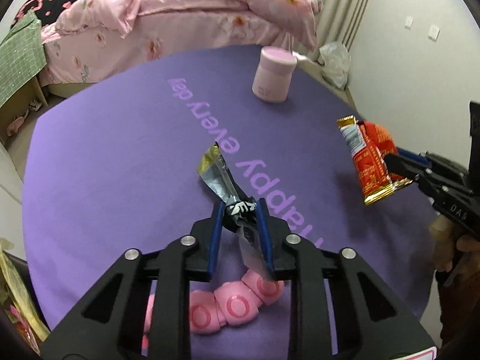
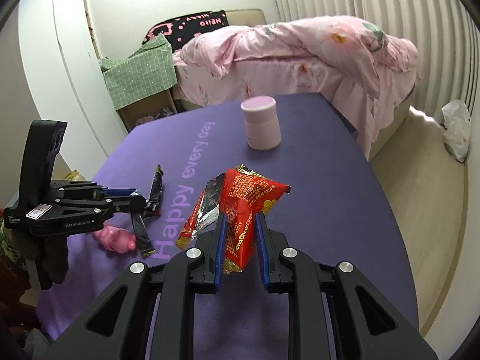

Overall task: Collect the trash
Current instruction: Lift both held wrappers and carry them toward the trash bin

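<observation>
The table (image 2: 345,198) has a purple cover printed with "Happy every day". A pink lidded jar (image 2: 261,123) stands upright toward its far end, and a pink plastic toy (image 2: 115,238) lies near the front edge. Behind sits a bed with a rumpled pink floral duvet (image 2: 300,60), plus a white plastic bag (image 2: 456,129) on the floor.

Red wrapper (image 2: 249,207) (gold-edged), purple mat (image 1: 120,156)

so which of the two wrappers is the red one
The red wrapper is the one pinched in the right gripper; the left gripper holds the black and silver wrapper.
</observation>
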`<state>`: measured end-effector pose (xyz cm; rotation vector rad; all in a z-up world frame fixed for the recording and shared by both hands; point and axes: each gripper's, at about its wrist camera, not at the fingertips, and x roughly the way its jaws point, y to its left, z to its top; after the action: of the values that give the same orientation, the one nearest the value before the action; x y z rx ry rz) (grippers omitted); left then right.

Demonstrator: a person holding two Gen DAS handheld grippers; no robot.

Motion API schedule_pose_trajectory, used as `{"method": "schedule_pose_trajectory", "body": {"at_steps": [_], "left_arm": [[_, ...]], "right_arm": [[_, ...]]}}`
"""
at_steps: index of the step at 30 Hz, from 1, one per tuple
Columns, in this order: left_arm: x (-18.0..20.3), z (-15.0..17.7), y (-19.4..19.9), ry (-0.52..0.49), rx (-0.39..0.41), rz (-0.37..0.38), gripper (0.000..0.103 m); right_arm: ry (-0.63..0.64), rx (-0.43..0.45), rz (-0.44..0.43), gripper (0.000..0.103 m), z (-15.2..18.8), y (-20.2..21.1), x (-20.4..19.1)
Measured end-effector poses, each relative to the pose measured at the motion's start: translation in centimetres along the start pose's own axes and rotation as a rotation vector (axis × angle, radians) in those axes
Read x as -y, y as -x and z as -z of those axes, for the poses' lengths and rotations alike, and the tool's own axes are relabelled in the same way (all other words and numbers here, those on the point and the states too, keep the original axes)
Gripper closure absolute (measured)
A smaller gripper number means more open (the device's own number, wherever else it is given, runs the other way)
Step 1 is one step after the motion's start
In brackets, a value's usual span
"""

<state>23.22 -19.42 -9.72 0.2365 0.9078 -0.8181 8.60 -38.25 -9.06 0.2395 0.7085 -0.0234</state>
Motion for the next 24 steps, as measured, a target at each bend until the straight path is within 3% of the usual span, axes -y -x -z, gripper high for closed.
{"method": "schedule_pose_trajectory", "body": {"at_steps": [13,18,24], "left_arm": [[-2.9,0.1,13.3,0.105,0.316,-0.064,0.082],[-5.1,1.9,19.3,0.145,0.436,-0.158,0.082],[-8.4,5.6,24.4,0.208,0.495,-0.267,0.082]], "right_arm": [[0.101,0.121,-0.053,0.084,-3.9,4.4,-5.3],[0.172,0.179,-0.099,0.084,-5.4,6.3,-9.4],[0.251,0.204,-0.149,0.084,-6.3,6.9,-14.5]]}}
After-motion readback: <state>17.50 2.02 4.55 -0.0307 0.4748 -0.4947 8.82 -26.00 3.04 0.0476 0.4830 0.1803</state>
